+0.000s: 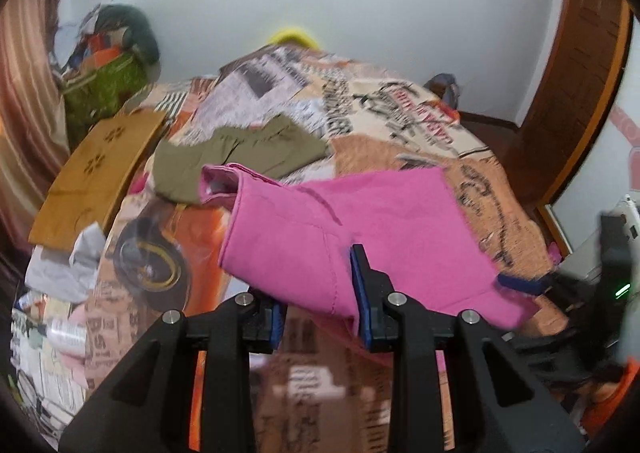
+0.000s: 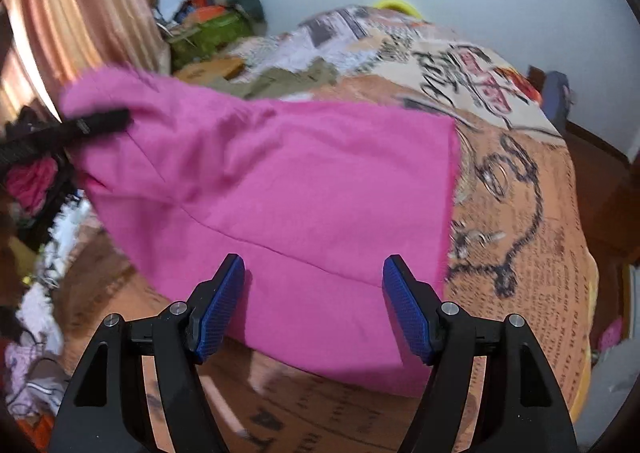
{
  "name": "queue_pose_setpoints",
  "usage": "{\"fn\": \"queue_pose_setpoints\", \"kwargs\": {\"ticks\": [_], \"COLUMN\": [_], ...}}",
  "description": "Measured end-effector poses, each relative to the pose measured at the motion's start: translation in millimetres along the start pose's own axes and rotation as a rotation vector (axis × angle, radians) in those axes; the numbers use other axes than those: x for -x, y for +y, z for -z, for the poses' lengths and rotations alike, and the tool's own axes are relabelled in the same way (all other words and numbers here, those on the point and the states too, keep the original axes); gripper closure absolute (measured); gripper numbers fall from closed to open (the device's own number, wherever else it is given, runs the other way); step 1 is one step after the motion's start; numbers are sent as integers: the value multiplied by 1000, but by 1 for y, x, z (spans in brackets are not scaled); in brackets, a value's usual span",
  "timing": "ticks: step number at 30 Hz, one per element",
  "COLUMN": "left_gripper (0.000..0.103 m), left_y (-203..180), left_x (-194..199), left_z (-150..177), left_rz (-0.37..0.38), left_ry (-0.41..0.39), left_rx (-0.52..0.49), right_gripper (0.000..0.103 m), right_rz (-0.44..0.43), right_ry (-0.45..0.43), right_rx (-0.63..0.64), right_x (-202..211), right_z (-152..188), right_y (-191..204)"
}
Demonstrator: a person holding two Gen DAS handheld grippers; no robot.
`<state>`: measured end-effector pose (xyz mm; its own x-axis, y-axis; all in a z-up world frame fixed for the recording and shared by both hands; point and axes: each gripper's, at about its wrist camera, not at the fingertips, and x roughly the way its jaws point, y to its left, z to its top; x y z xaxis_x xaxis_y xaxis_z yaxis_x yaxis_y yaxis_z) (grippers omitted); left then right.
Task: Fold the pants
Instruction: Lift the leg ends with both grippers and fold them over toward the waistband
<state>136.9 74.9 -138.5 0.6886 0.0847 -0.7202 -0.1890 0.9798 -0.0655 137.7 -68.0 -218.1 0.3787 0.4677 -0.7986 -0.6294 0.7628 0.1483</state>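
Left wrist view: left hand-held gripper (image 1: pixel 320 293) is nearest, its blue pads partly closed with a fold of the pink pants (image 1: pixel 360 221) draped between them. Right pad presses on the fabric; left pad is mostly hidden, so I cannot tell whether the grip is actually closed on the cloth. Pants hang off the near edge of the bed (image 1: pixel 400 125) and spread across its patterned cover toward the far side. Olive garment (image 1: pixel 240 153) lies on the bed just beyond the pants, toward the wall. Wooden board (image 1: pixel 100 177) sits at the bed's left edge; green bag (image 1: pixel 104 89) beyond it in the corner. Frame is motion-blurred.

Right wrist view: right hand-held gripper (image 2: pixel 314 293) is nearest, jaws wide apart, nothing between the pads. Pink pants (image 2: pixel 300 193) lie directly ahead, covering the near-left part of the bed (image 2: pixel 520 193). Left hand-held gripper (image 2: pixel 100 121) shows at the pants' upper-left corner, touching the fabric. Olive garment (image 2: pixel 288 79) sits past the pants on the bed.
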Motion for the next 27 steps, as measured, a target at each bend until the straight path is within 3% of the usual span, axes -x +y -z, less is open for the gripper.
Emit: {"fn": "queue_pose_setpoints", "kwargs": {"ticks": [9, 15, 19, 23, 27], "left_gripper": [75, 79, 82, 83, 86], "left_y": [-66, -98, -103, -112, -124], "left_x": [4, -8, -21, -33, -41], "left_z": [-23, -25, -25, -23, -18], "left_rz": [102, 160, 210, 226, 252], "left_ry": [-48, -10, 39, 67, 93], "left_rx": [-129, -192, -175, -176, -185], "right_gripper": [34, 34, 34, 34, 34], "right_rz": [-52, -70, -6, 72, 69], "right_ry": [-18, -86, -120, -77, -9], "right_rx": [-40, -123, -171, -194, -210], "right_x": [0, 20, 40, 39, 24], "right_z": [7, 14, 18, 27, 43], "right_y": [-3, -20, -45, -67, -72]}}
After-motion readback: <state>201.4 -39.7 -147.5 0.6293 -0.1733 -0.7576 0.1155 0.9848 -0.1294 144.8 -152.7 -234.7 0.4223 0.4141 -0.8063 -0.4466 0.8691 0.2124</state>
